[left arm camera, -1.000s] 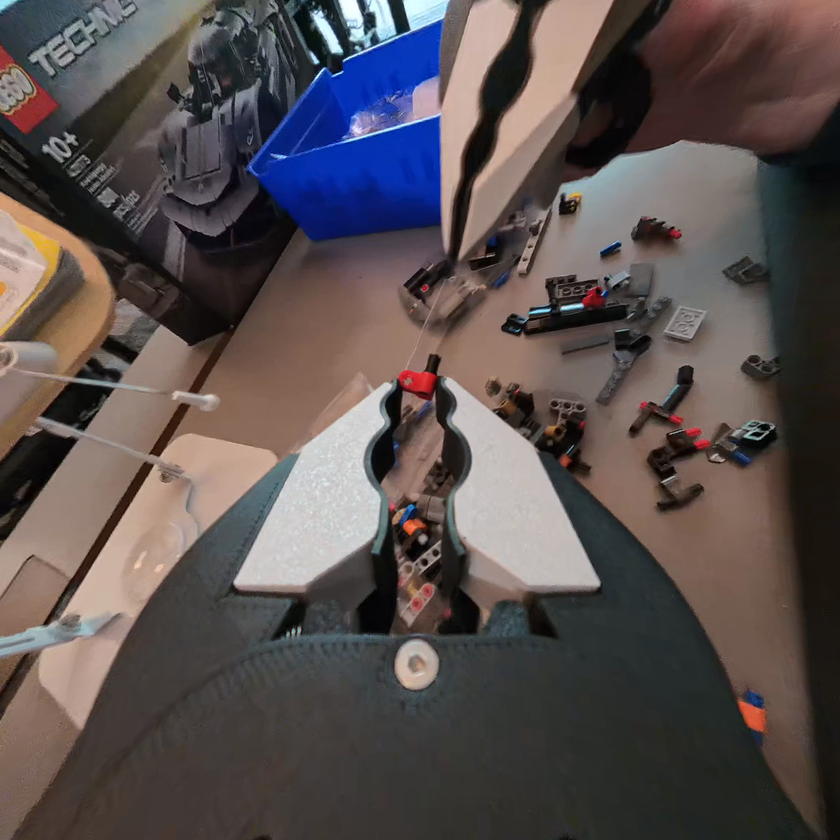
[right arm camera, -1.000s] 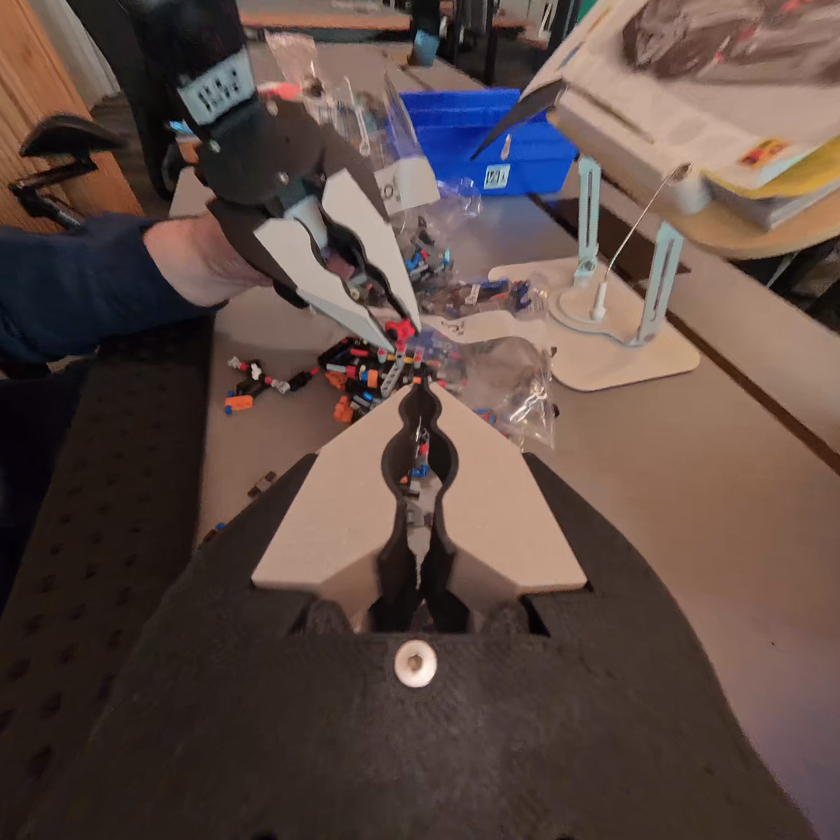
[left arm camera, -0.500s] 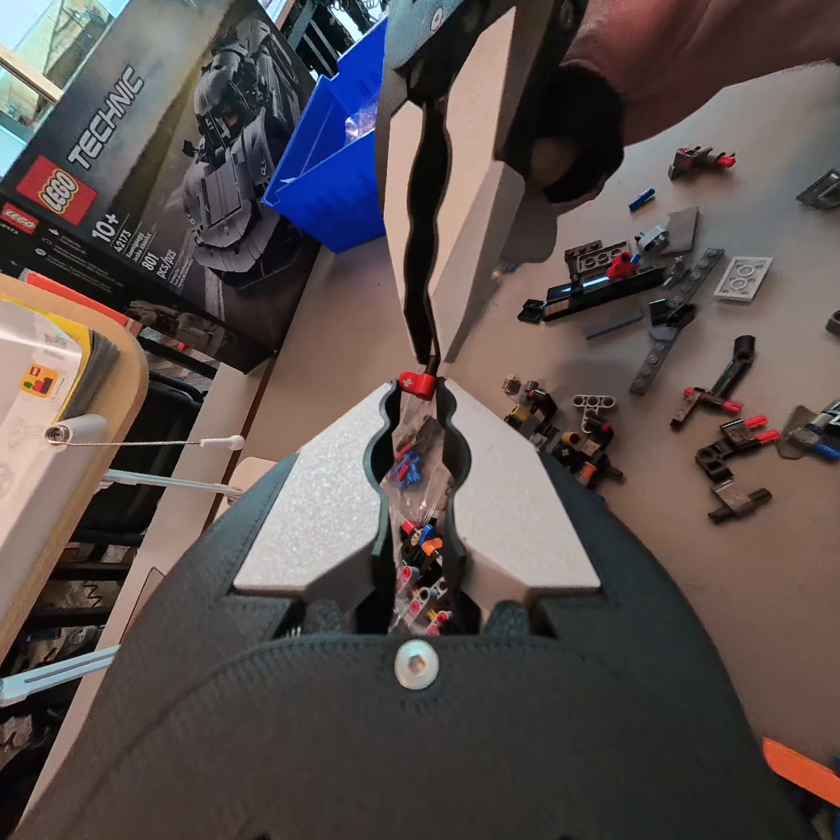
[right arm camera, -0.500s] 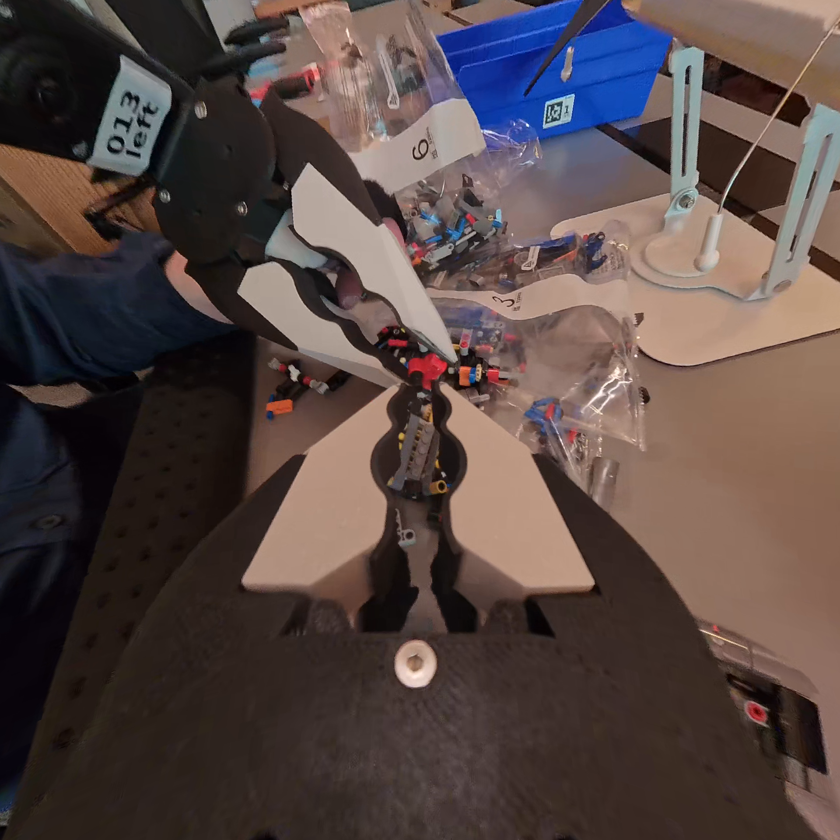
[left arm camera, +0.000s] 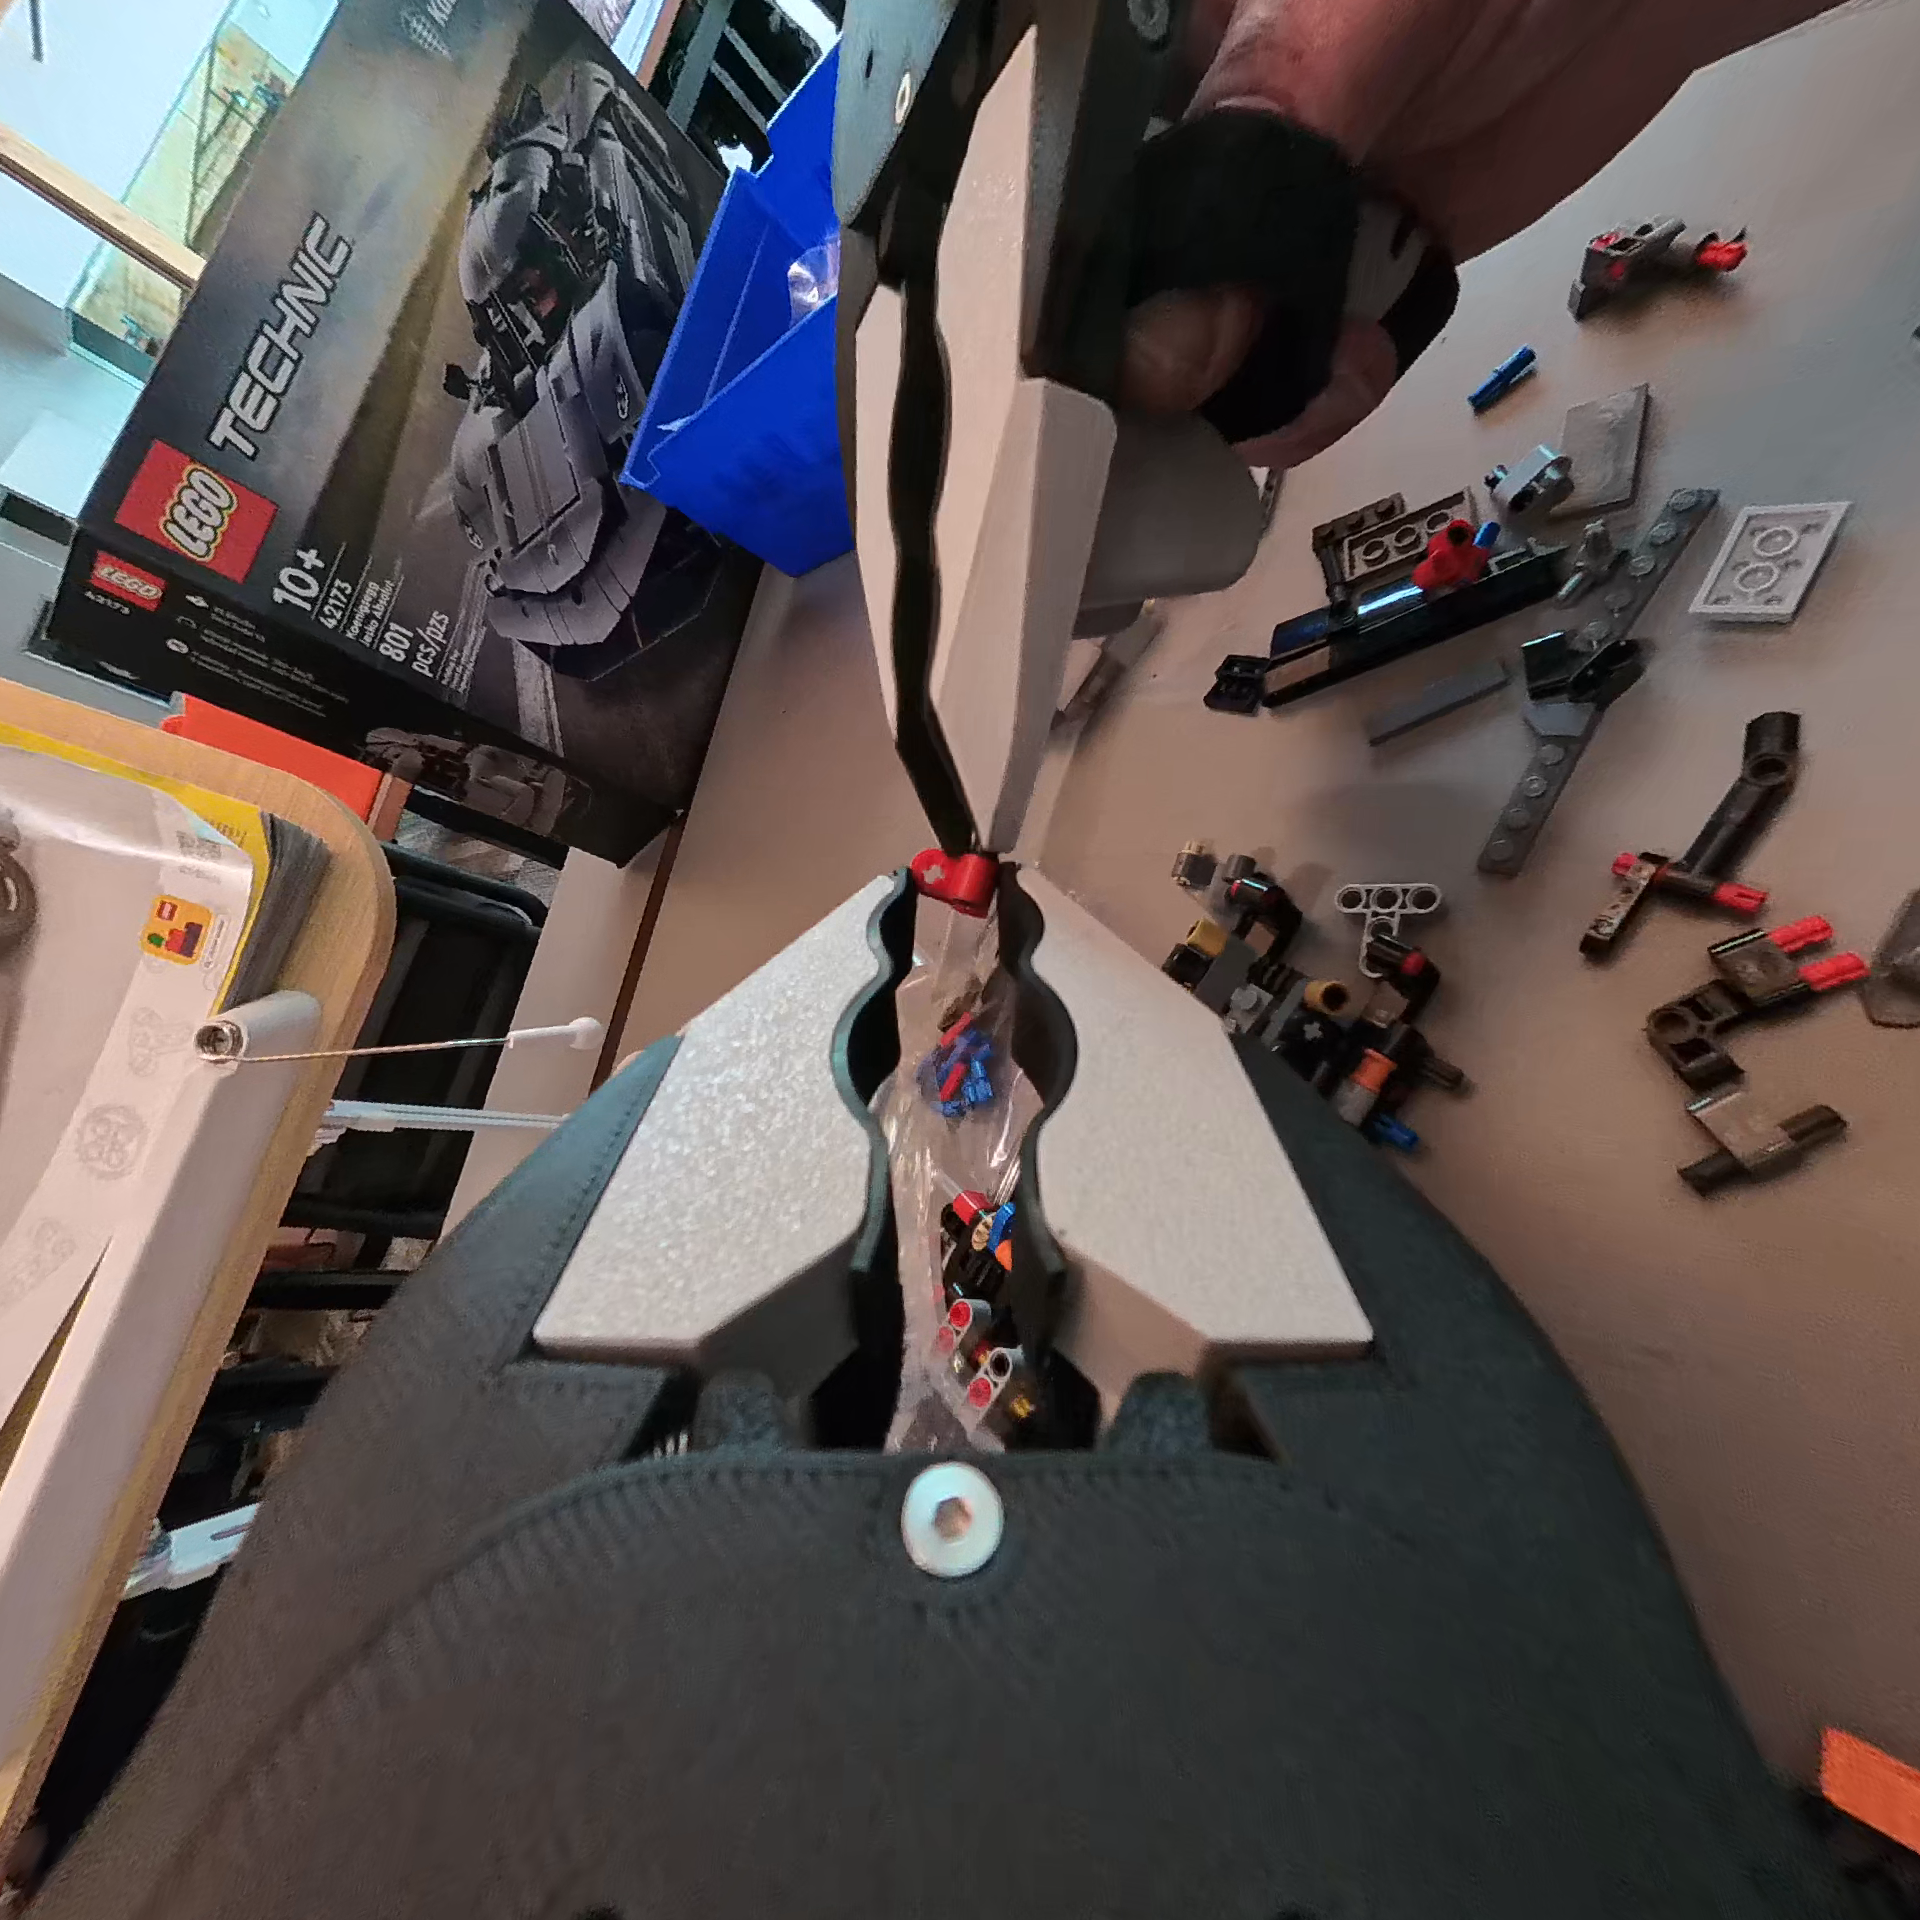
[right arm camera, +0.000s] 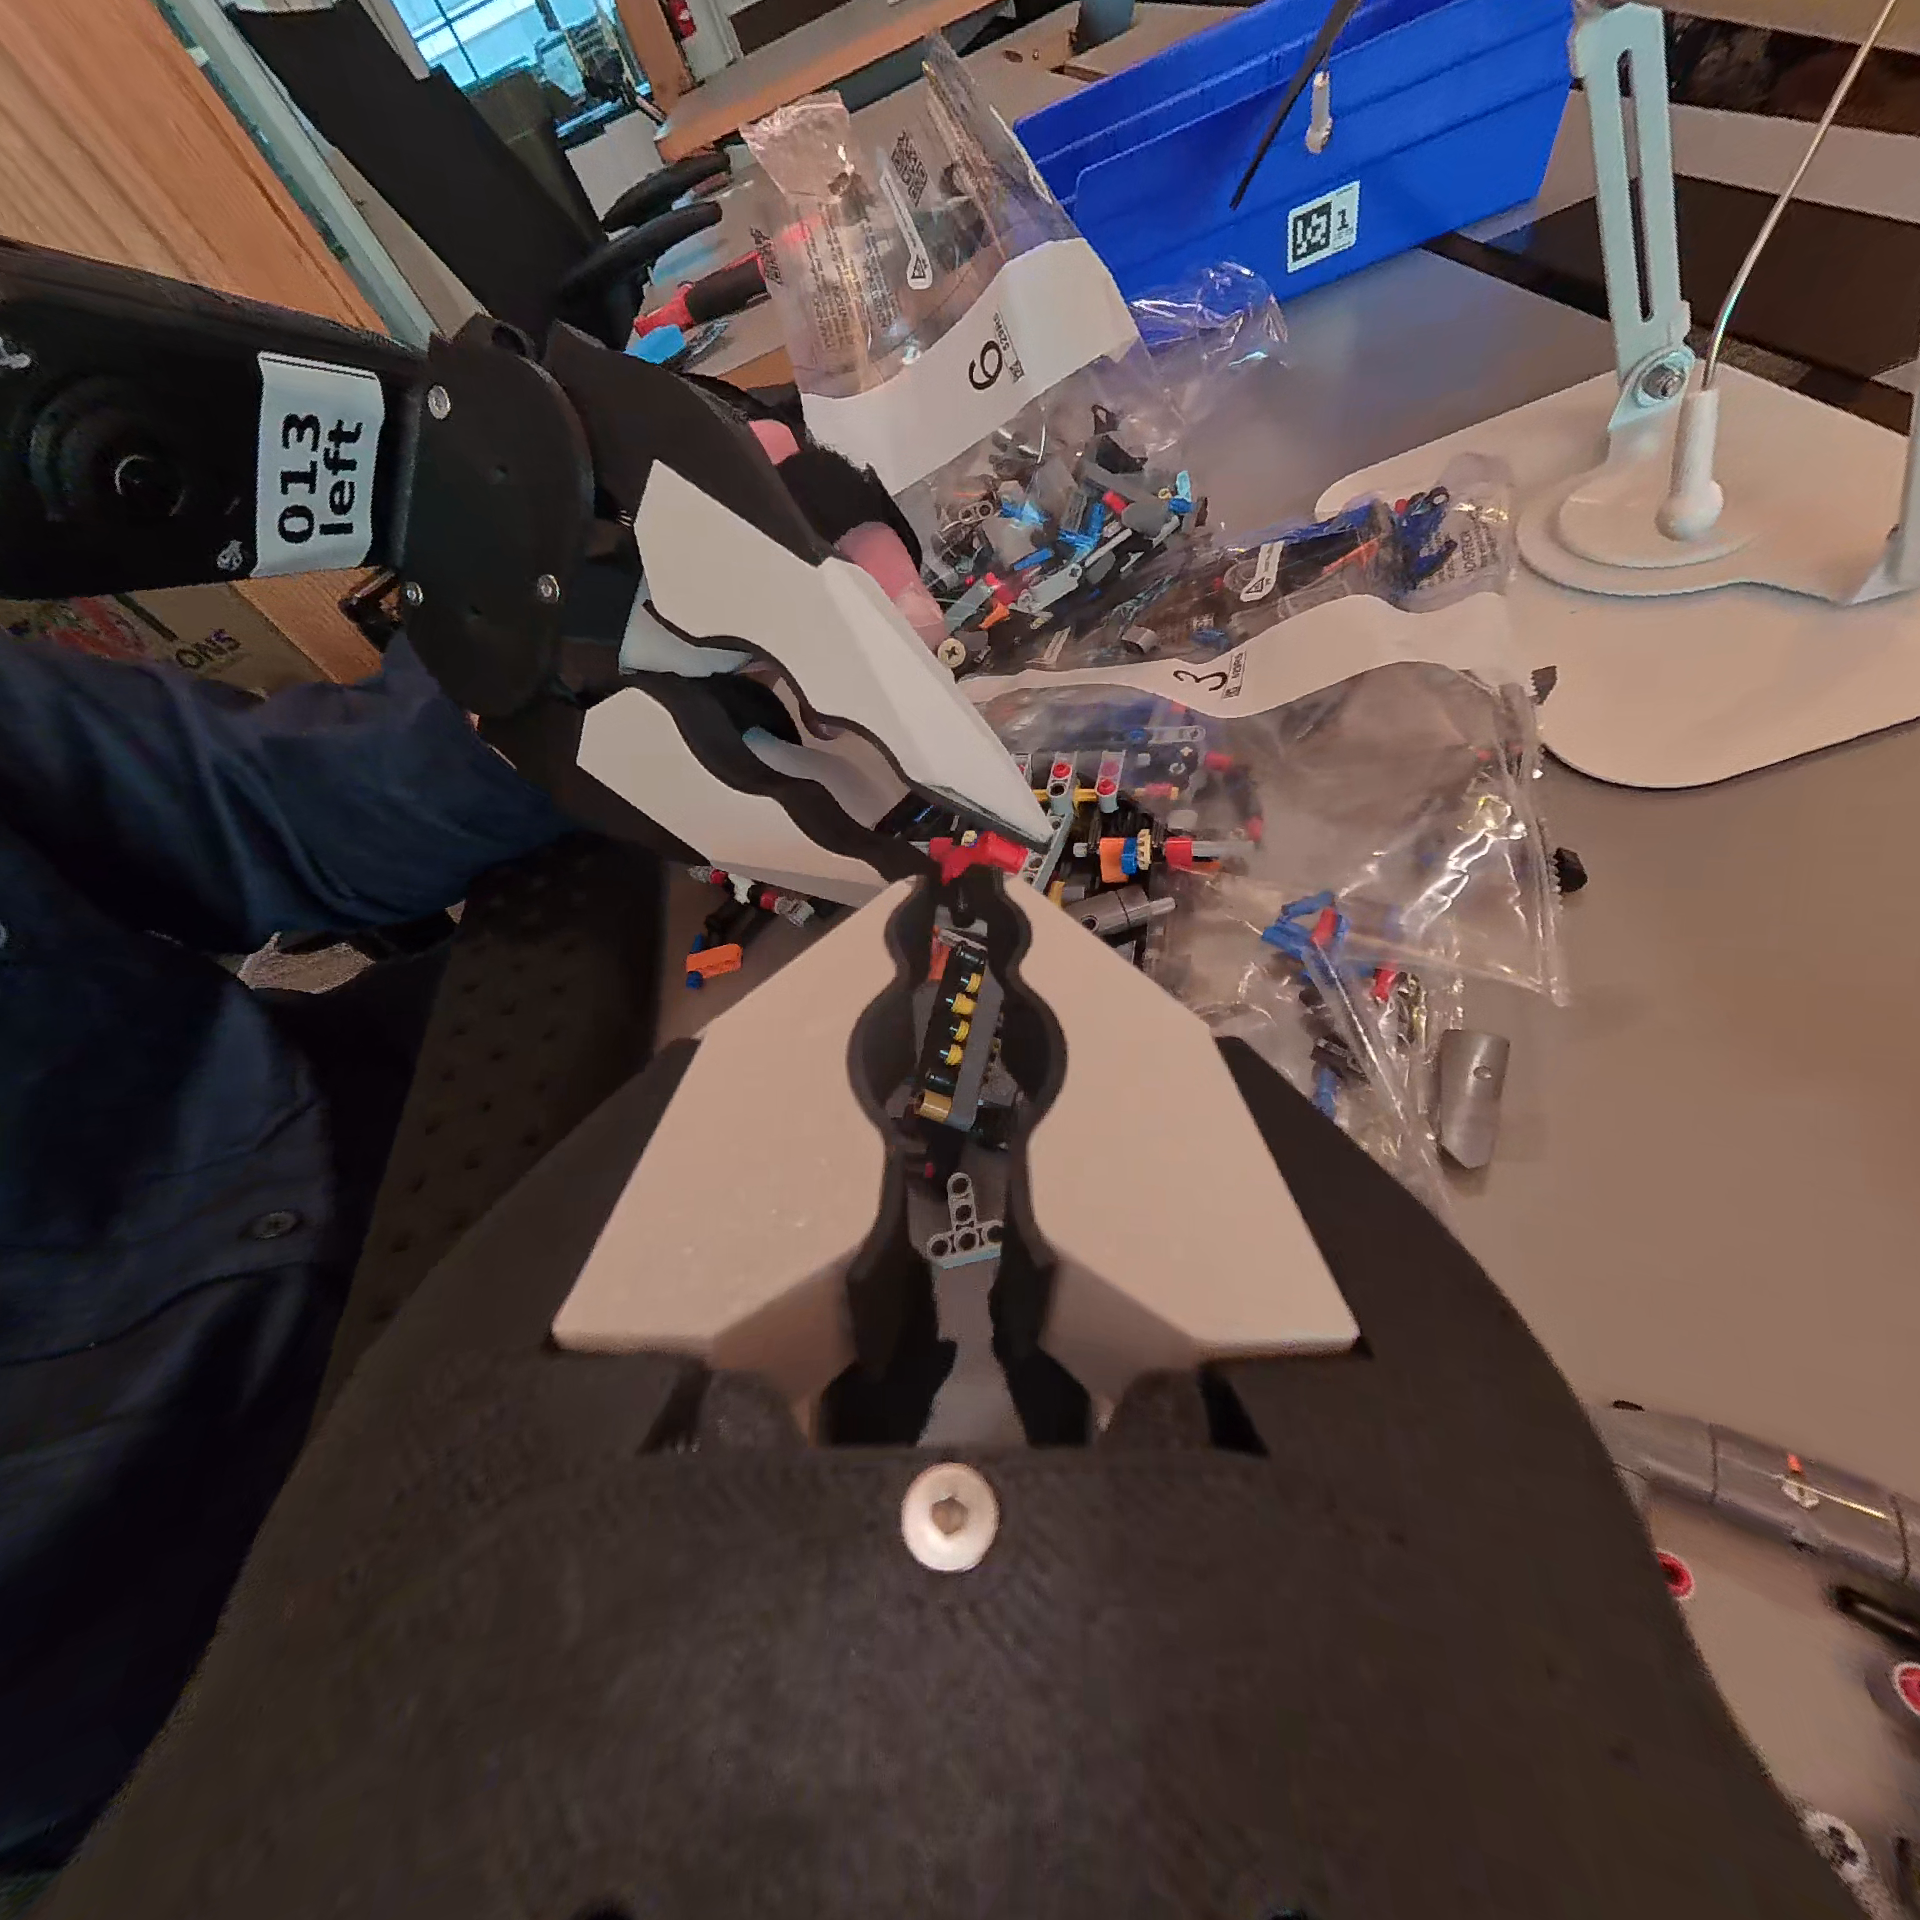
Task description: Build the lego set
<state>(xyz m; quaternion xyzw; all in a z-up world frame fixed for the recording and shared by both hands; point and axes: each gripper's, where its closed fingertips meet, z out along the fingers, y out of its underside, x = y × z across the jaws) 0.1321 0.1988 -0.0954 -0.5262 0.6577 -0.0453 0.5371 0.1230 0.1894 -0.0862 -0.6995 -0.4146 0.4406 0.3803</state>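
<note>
Left tool [left arm camera: 951, 883] pinches glossy red connector [left arm camera: 954, 876]; right tool [right arm camera: 961, 883] clamps its black stub.

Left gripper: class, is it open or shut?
Shut on the red piece: the left gripper pinches it at the tips, with the right gripper meeting it from above.

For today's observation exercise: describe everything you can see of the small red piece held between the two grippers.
The red connector piece is a small, glossy plastic Technic part with a cross-shaped axle hole on one face. It is held in the air above the table, clamped at the tips of the left gripper. The right gripper comes down from above with its tips meeting the piece. In the right wrist view a short black stub seems to join it toward the right gripper's tips.
</note>
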